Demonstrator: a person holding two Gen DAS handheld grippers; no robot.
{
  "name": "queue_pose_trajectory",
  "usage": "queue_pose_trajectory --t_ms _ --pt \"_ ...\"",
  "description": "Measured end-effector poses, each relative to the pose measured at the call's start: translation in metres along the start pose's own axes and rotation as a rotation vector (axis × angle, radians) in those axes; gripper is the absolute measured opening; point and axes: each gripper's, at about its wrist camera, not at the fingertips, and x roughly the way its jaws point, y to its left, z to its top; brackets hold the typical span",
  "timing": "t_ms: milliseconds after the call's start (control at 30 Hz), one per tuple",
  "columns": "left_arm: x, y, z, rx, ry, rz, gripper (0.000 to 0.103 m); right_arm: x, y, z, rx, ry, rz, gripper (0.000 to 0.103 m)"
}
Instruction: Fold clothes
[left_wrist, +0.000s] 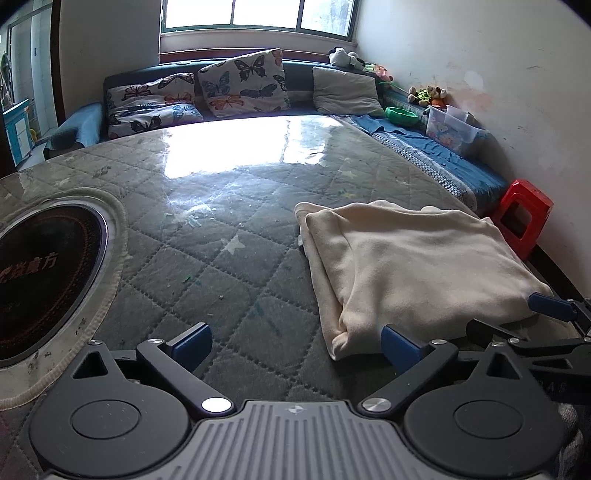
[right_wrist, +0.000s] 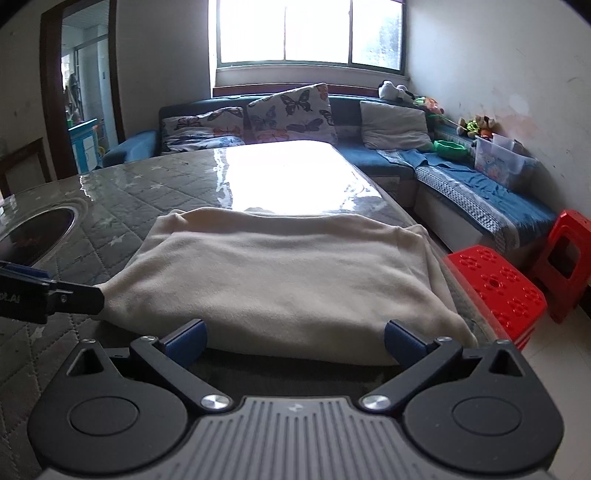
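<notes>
At the near right edge of the quilted counter (left_wrist: 229, 236) lies a cream garment (left_wrist: 417, 258), already folded into a thick rectangle. Left gripper (left_wrist: 295, 345) gapes wide over bare counter by the garment's near left corner, holding nothing. Right gripper (right_wrist: 295, 343) likewise wide, near hem between its jaws, unpinched. Likely between folds: next needs a firm pinch on both near corners. Chinese characters on the inset black cooktop (left_wrist: 48, 273), partly cut off; ending "魔方".
</notes>
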Motion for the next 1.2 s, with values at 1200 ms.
queue_pose_trajectory --t_ms 1200 --pt "-0.025 -0.021 -0.029 0.099 -0.008 -0.033 0.103 -0.024 0.003 -0.021 0.074 0.021 -0.057 0.103"
